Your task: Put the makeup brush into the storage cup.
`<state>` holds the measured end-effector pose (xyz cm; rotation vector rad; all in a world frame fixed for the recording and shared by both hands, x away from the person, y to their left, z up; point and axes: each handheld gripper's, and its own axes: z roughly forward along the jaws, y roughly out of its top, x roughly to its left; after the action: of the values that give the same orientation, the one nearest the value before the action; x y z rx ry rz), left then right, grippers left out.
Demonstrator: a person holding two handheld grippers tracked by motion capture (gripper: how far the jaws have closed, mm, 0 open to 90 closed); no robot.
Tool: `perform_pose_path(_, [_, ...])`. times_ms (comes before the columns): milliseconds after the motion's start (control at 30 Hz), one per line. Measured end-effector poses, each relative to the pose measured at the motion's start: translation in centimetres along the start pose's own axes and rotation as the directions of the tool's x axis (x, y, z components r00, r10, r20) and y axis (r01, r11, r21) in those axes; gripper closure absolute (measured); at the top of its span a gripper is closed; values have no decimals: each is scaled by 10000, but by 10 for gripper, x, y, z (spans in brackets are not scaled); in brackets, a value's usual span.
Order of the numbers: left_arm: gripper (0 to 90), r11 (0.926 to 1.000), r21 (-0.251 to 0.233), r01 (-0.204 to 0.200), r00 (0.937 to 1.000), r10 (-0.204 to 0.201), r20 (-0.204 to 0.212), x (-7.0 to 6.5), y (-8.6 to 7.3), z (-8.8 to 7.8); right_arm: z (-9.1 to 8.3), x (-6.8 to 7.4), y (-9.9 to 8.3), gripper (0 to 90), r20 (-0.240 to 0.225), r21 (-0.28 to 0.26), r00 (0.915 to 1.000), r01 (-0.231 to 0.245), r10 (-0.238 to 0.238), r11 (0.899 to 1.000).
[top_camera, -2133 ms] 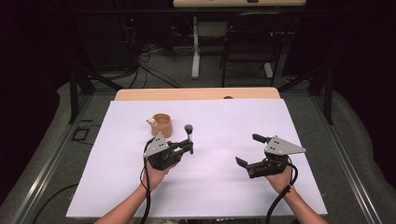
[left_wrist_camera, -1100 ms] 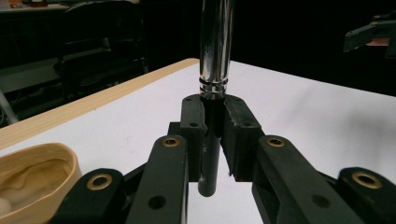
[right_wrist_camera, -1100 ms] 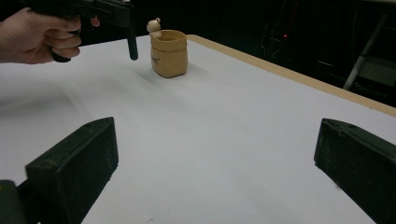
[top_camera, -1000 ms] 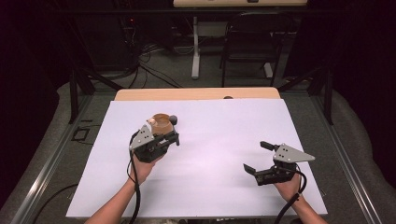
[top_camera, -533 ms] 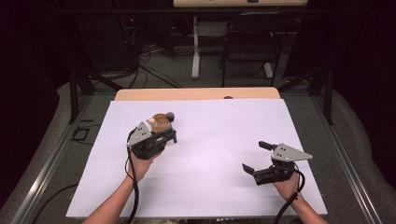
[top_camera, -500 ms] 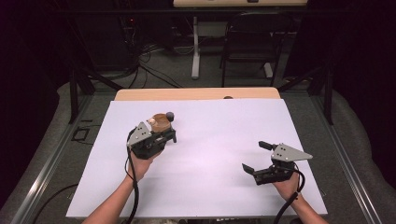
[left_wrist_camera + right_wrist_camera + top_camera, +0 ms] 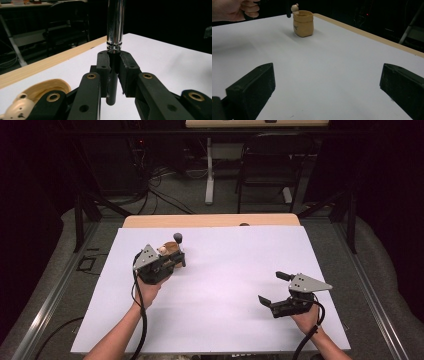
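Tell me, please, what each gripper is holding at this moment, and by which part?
The left gripper is shut on a chrome rod, gripping its black lower end. The right gripper stands open above the table, holding nothing.

We see a polished, mirror-bright metal rod (image 7: pixel 115 23) with a matt black lower end, clamped between the matt black plastic pads of the left gripper (image 7: pixel 114 75). The tan pot (image 7: pixel 303 23) looks like smooth glazed ceramic. The table (image 7: pixel 210 220) shows pale wood grain at its edge under a smooth, matt white sheet (image 7: pixel 230 285).
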<state>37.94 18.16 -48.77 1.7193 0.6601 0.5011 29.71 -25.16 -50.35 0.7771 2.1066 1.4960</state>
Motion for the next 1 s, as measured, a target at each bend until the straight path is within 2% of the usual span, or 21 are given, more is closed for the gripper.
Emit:
perform_pose_path(333, [794, 9998, -43, -191, 9987, 189, -473, 7, 7, 0, 0, 0, 0, 0, -28, 87, 10000, -16, 16, 10000])
perform_pose_path(667, [794, 9996, -268, -127, 9968, 105, -794, 18, 17, 3, 1, 0, -1, 0, -56, 215, 9999, -85, 86, 9997])
perform_pose_path(1000, [794, 9994, -200, -267, 9923, 240, -1216, 29, 27, 8, 1, -1, -1, 0, -58, 297, 9999, -141, 142, 9995])
